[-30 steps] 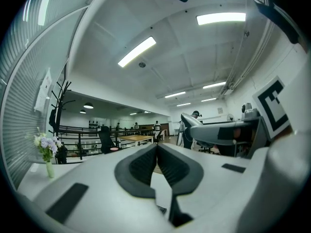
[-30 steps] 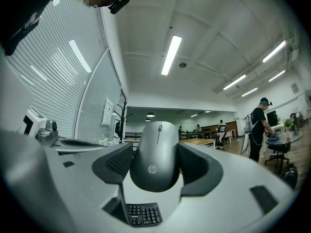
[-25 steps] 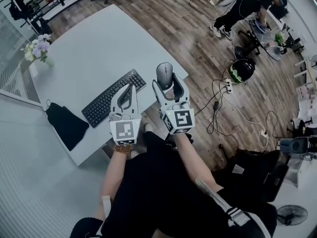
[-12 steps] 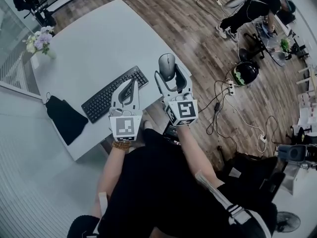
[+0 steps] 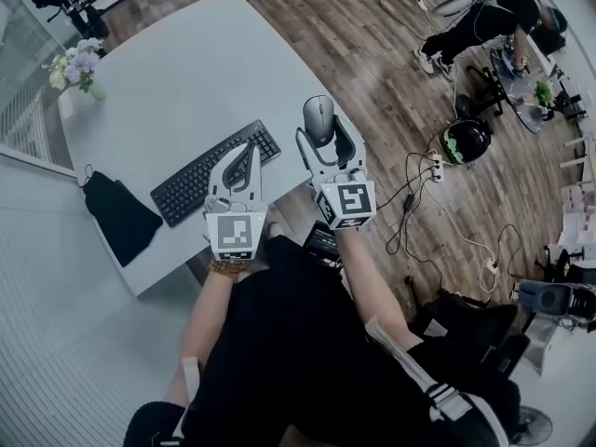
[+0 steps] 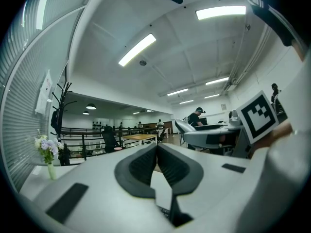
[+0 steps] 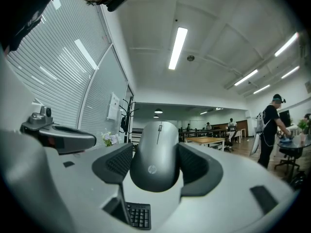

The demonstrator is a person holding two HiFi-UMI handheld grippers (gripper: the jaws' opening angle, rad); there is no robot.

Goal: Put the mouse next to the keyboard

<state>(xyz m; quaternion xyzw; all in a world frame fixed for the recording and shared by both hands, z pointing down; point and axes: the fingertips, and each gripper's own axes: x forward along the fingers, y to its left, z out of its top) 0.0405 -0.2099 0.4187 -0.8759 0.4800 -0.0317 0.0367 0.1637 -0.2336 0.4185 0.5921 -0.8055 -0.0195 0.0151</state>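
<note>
The right claw (image 7: 156, 152) pinches the mouse (image 7: 155, 154) by its flanks, one pad on each side, so the grey body fills the gap and pokes out past the tips. The left claw (image 6: 156, 152) is pressed together with nothing in it, its pads meeting along a thin seam.

From the head view, the keyboard (image 5: 214, 173) lies on the tabletop (image 5: 168, 73) to the left of the right claw, and its near end sits just ahead of and beneath the left claw's tips. The mouse hangs at the right claw's front, near the tabletop's edge and off that end of the keyboard; whether it touches the surface cannot be told.

The grasp looks done and the carry close to its goal. What seems left is to lower the mouse beside the keyboard's end, spread the right claw and draw it clear
</note>
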